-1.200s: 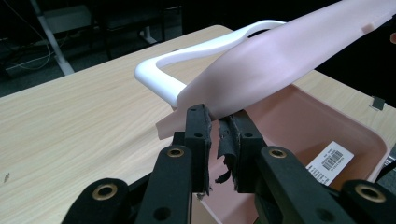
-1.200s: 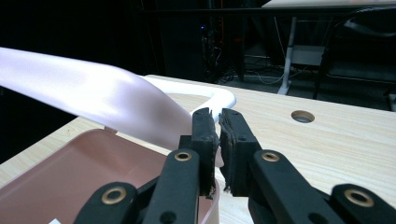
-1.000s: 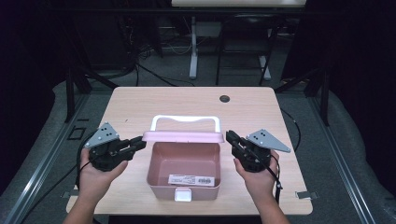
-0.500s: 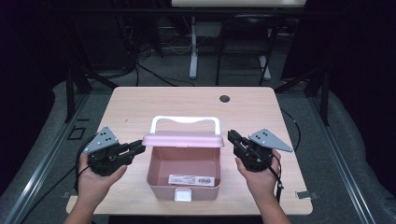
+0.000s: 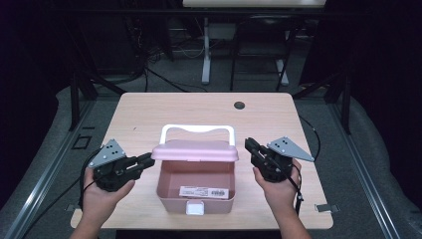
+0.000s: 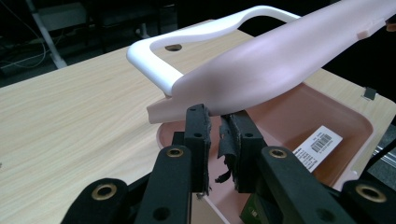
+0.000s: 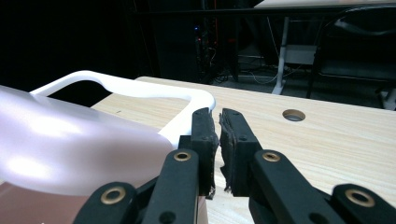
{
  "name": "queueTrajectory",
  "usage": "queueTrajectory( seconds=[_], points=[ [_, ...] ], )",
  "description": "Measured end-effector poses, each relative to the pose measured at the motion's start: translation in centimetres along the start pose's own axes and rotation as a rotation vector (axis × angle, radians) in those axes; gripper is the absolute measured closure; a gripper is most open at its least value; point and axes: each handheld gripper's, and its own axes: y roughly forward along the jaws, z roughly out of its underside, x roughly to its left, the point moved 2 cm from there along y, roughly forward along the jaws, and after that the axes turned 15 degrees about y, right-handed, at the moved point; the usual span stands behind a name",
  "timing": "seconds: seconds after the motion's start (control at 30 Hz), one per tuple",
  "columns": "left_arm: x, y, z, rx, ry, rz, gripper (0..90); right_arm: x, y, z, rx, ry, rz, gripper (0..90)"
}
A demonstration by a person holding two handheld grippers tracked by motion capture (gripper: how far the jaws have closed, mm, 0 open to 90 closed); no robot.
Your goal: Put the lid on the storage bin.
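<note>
A pink storage box (image 5: 195, 186) sat near the front edge of the table (image 5: 149, 112), its pink lid (image 5: 195, 150) half raised with the white handle (image 5: 197, 130) behind. The left tongs (image 5: 146, 160) and right tongs (image 5: 249, 145) flanked the lid's ends, each nearly clenched on nothing. A barcode label (image 5: 207, 191) lay inside

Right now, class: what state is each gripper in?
Left gripper: jaws nearly shut, holding nothing, tips under the lid.
Right gripper: jaws nearly shut, holding nothing, beside the lid.
</note>
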Motion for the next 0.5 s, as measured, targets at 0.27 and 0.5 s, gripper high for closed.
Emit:
queueTrajectory(
  seconds=[0.27,0.5],
  points=[
    [-0.5,-0.2,0.6,0.006,-0.006,0.009,79.8,-0.2,0.0,-0.1,-0.002,0.008,0.001,83.5],
    [-0.8,-0.3,1.1,0.006,-0.006,0.012,79.7,-0.3,0.0,-0.1,-0.002,0.009,0.005,83.5]
  ],
)
